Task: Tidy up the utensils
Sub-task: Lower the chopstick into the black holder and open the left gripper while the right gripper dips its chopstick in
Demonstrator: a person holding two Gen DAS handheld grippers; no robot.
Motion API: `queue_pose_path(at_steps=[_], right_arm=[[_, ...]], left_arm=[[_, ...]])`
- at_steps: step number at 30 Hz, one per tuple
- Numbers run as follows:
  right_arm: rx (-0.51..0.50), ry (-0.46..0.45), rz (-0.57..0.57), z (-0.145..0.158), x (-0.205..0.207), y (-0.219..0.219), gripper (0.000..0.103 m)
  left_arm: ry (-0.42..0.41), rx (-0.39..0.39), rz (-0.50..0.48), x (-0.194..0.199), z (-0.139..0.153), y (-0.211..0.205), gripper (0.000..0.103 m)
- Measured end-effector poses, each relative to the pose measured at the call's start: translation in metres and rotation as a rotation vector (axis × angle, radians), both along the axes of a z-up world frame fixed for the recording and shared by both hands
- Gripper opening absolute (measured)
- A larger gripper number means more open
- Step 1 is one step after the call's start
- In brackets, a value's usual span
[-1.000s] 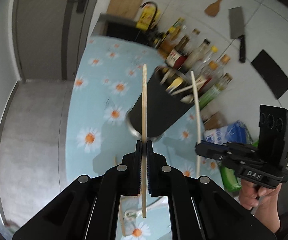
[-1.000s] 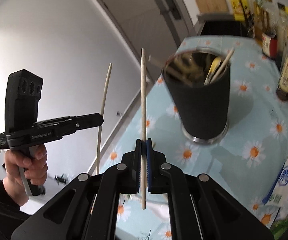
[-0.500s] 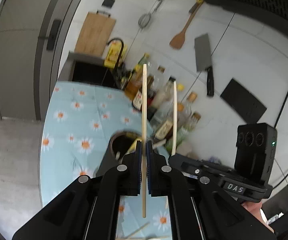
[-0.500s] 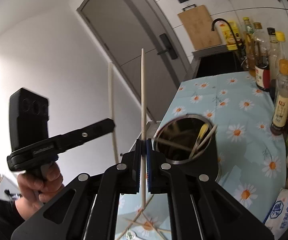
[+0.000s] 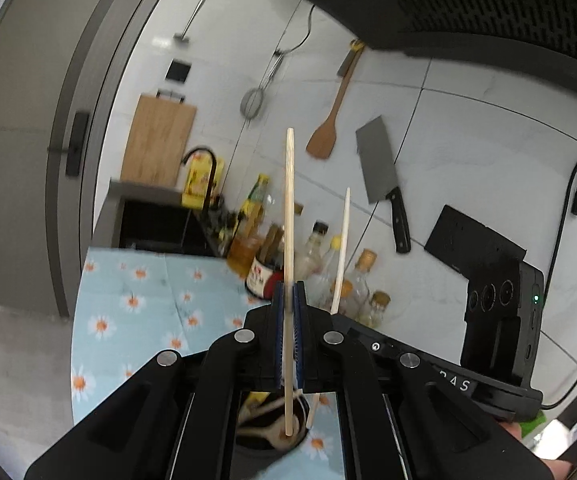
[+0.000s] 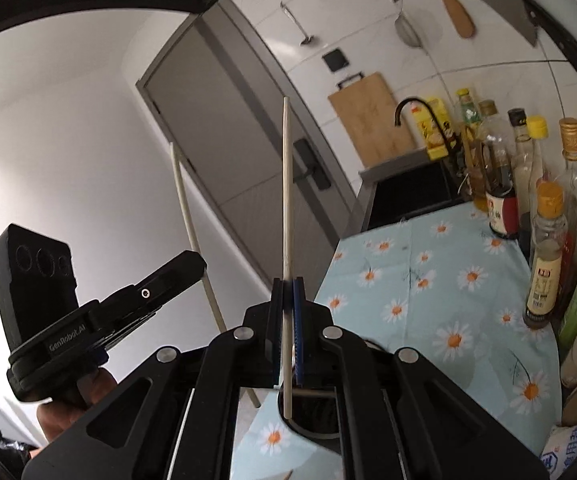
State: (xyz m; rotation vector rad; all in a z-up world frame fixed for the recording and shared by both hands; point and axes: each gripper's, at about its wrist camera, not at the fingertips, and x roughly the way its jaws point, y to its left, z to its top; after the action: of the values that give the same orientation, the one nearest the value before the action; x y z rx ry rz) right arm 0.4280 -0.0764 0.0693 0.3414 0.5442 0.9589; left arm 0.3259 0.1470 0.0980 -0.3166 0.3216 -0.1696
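Note:
My left gripper (image 5: 288,292) is shut on a pale wooden chopstick (image 5: 289,200) that stands upright. Its lower tip hangs over the mouth of the black utensil holder (image 5: 272,428), which holds several utensils. To the right, my right gripper (image 5: 344,322) grips a second chopstick (image 5: 341,248). In the right wrist view that right gripper (image 6: 287,284) is shut on its chopstick (image 6: 286,200), whose lower end is above the holder's rim (image 6: 312,420). At the left, a hand holds the left gripper (image 6: 194,266) with its chopstick (image 6: 190,236).
A daisy-print tablecloth (image 6: 428,280) covers the counter. Oil and sauce bottles (image 6: 544,256) line its wall side. A cleaver (image 5: 380,172), a wooden spatula (image 5: 324,140), a strainer and a cutting board (image 5: 160,140) are on the tiled wall. A sink with a black faucet (image 5: 204,176) and a grey door (image 6: 228,152) lie beyond.
Both grippers have risen and tipped up toward level, each still gripping its chopstick. The black holder has slid from the middle of both views down to the bottom, under the chopstick tips.

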Motion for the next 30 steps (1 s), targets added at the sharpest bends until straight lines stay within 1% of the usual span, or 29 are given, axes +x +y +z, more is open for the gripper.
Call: queue_pose_path(at_steps=[2,3,5,7,11,13,15,17,22,23,25,26,28,30], right_arm=[[-0.028,-0.075,-0.075,-0.002,-0.002,0.003,0.006],[-0.031,-0.091,-0.094,-0.004,-0.003,0.003,0.006],[-0.025,-0.088,-0.117,-0.012,0.0,0.003,0.006],[-0.017,-0.08,-0.132,-0.021,0.003,0.005,0.006],[-0.029,-0.083,-0.136,-0.034,0.003,0.011,0.006],[-0.053,-0.089,-0.154,-0.038,0.003,0.014,0.006],[-0.055,-0.076,-0.157,-0.043,0.002,0.016,0.006],[-0.061,-0.078,-0.172,-0.046,0.001,0.017,0.006],[-0.097,-0.079,-0.182,-0.056,-0.001,0.02,0.006],[-0.114,-0.062,-0.176,-0.059,0.0,0.023,0.006],[-0.124,-0.062,-0.175,-0.062,-0.003,0.025,0.006],[-0.126,-0.059,-0.17,-0.064,-0.004,0.026,0.006],[-0.123,-0.047,-0.169,-0.068,-0.004,0.026,0.006],[-0.119,-0.036,-0.159,-0.07,-0.006,0.026,0.006]], left_arm=[[-0.026,0.013,0.016,0.004,-0.004,-0.002,0.004],[-0.036,0.025,0.023,0.005,-0.006,-0.003,0.004],[-0.05,0.067,0.045,0.008,-0.012,-0.006,0.004],[-0.064,0.081,0.053,0.01,-0.02,-0.006,0.004],[-0.054,0.068,0.058,0.013,-0.035,-0.002,0.004],[-0.052,0.075,0.059,0.013,-0.04,0.0,0.004],[-0.035,0.074,0.028,0.016,-0.047,0.0,0.004],[-0.026,0.092,0.032,0.018,-0.052,-0.002,0.004],[-0.047,0.124,0.007,0.017,-0.066,-0.01,0.004],[-0.046,0.125,0.008,0.017,-0.068,-0.011,0.004],[-0.035,0.142,0.02,0.018,-0.071,-0.012,0.004],[-0.031,0.142,0.033,0.018,-0.071,-0.012,0.004],[-0.014,0.128,0.023,0.019,-0.072,-0.01,0.004],[-0.009,0.145,0.029,0.017,-0.073,-0.012,0.004]])
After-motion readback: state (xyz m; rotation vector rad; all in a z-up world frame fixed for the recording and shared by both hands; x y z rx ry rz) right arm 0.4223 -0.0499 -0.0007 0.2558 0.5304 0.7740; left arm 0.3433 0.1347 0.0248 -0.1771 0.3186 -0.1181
